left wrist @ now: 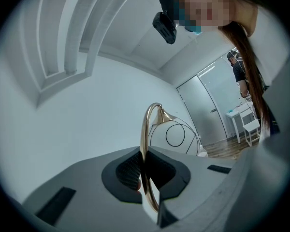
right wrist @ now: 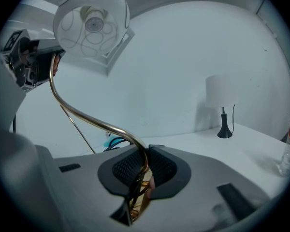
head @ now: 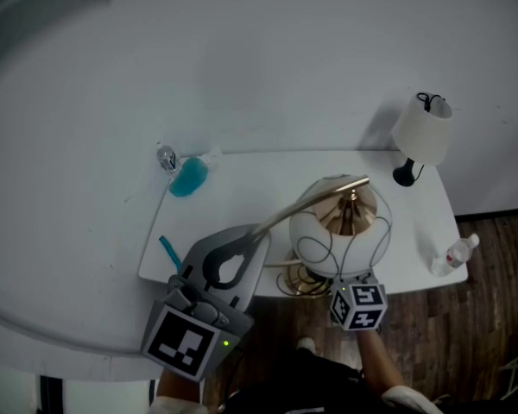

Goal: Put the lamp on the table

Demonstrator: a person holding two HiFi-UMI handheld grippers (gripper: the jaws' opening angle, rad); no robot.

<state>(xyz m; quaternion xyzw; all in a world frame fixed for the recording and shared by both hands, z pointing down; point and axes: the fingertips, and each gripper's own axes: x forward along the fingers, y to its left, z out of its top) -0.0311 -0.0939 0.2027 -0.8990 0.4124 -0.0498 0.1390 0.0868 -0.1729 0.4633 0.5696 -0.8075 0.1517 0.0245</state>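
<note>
Globe lamp over the white table
White round shade with black wire loops on a curved brass stem, tilted above the table's 5 o'clock edge.

Left hand-held gripper sits low left in the head view, angled up and to the right. Its jaws are closed tight on the thin gold lamp stem, one pad on each side. Its marker cube is the part nearest the camera. Right hand-held gripper has its jaws clamped on the lower part of the same stem, with a dark cord running through the gap. Its marker cube faces up. The bare right forearm runs down behind it to a light sleeve at the frame edge.
</note>
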